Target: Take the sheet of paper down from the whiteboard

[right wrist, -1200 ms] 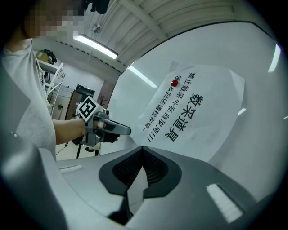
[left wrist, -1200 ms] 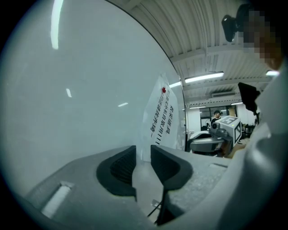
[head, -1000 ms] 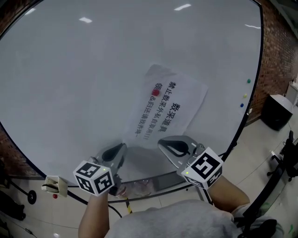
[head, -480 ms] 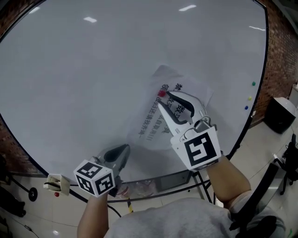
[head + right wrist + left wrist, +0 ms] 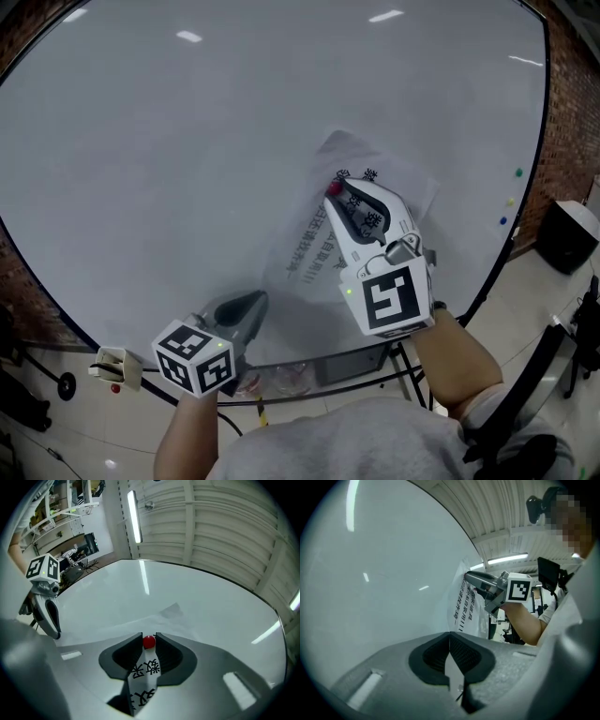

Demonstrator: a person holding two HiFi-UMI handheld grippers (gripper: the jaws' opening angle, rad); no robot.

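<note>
Paper [image 5: 307, 255] printed with black characters hangs on the whiteboard [image 5: 178, 141], set at a slant a little right of and below the board's middle, with its upper end pale and slightly lifted from the surface. A small red magnet [image 5: 149, 642] sits on the sheet beside the printed lines. The right gripper [image 5: 336, 190] is raised against the sheet with its marker cube toward the person. Its jaws have just been closing in. In the right gripper view they stand on either side of the red magnet, the dark tips touching its two flanks, and printed characters of the paper show in the gap behind the tips. The left gripper [image 5: 255, 300] is held low, near the whiteboard's bottom edge, down and to the left of the sheet and well apart from it. In the left gripper view its jaws are pressed together with nothing between them, pointing along the board toward the paper's lower end. Three small coloured magnets, green [image 5: 517, 173], yellow [image 5: 509, 201] and blue [image 5: 503, 221], dot the board's right edge, well clear of the sheet.
</note>
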